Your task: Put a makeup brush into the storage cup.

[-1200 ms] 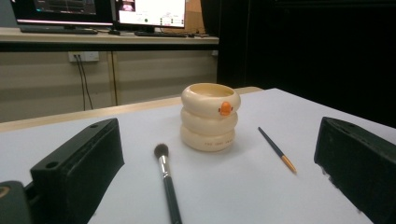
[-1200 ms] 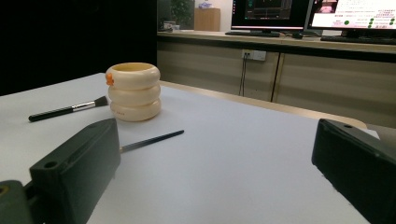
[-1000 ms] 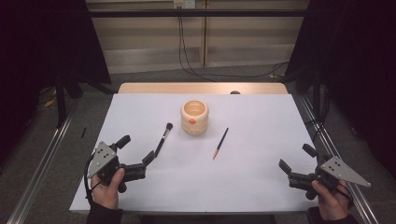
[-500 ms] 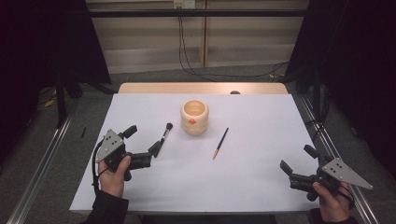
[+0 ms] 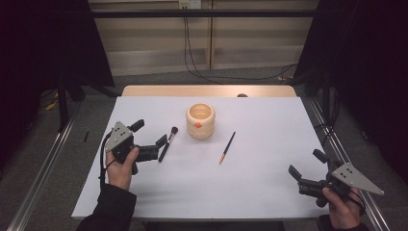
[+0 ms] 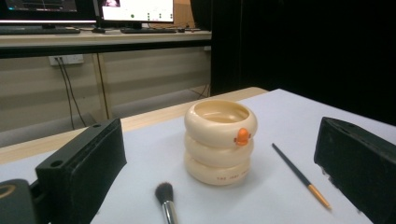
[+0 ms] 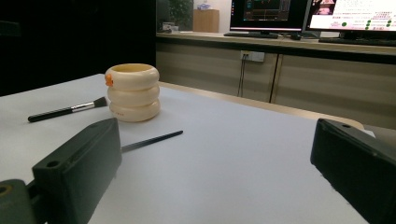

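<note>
At the left of the white table (image 5: 144, 202), the left gripper (image 5: 161, 144) has come forward and inward over the last second, from the near left corner up to the handle end of the makeup brush (image 5: 167, 143); its jaws are spread wide and now sit at the brush's dark handle, seemingly on either side of it, though whether a jaw already touches it cannot be told. In the left gripper view the brush's bristle head (image 6: 164, 193) rises between the two parted jaws, which fits a lined-up approach, not a grip. That move suggests the pick-up of the brush is the step in hand, and closing on the handle is what looks to come next. Just right of the brush head stands the cream ringed cup (image 5: 200, 120) with a small orange knob on its side, open at the top and empty as far as can be seen; it seems the likely place for the brush. Farther right lies the thin pencil (image 5: 227, 147), slanted, apart from the cup and untouched. At the near right corner the right gripper (image 5: 308, 168) has barely shifted; its jaws are spread too, holding nothing, well away from every item.
</note>
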Demonstrator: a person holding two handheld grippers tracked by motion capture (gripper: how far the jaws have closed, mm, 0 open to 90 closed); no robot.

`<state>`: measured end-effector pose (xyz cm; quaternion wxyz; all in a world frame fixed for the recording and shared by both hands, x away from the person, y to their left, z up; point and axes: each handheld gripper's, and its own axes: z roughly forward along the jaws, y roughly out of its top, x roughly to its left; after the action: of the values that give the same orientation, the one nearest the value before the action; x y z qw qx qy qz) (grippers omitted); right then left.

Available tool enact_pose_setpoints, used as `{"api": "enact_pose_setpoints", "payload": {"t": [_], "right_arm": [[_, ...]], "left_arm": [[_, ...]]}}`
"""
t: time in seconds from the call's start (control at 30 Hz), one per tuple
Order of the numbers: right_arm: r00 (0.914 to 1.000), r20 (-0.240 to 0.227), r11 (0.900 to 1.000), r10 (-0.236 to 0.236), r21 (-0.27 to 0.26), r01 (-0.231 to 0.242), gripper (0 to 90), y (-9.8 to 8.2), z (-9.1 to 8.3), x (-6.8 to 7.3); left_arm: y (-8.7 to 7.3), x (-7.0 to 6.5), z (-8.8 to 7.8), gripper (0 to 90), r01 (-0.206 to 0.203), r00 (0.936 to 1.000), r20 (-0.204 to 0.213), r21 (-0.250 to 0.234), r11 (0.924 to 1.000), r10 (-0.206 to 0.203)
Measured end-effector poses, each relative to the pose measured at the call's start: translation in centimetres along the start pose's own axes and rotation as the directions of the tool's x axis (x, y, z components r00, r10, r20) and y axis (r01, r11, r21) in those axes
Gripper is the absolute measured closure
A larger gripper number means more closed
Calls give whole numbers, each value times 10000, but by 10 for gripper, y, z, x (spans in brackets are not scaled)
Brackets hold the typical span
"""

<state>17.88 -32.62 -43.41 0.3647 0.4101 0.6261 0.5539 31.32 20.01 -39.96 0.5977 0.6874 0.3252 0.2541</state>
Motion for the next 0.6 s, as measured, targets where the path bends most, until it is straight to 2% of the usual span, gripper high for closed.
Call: {"api": "enact_pose_setpoints", "payload": {"t": [0.07,0.2,0.43,0.5,0.57,0.6], "right_arm": [[10000,-55,10000,1,28,-1,14,0,0,0],[10000,-32,10000,33,18,-33,14,0,0,0],[10000,-56,10000,44,35,-44,14,0,1,0],[10000,-87,10000,45,23,-45,14,0,1,0],[9999,-102,10000,44,24,-44,14,0,1,0],[9999,-102,10000,46,4,-46,14,0,1,0]], "left_arm": [[2,2,7,18,-195,9998,-14,105,9998,195],[6,4,14,18,-90,10000,17,71,9999,89],[13,9,27,19,-200,9998,-37,264,9994,201],[16,11,32,19,-299,9995,-132,245,9993,302],[18,13,37,19,-331,9994,46,280,9991,330],[20,15,40,26,-507,9986,-109,307,9982,510]]}}
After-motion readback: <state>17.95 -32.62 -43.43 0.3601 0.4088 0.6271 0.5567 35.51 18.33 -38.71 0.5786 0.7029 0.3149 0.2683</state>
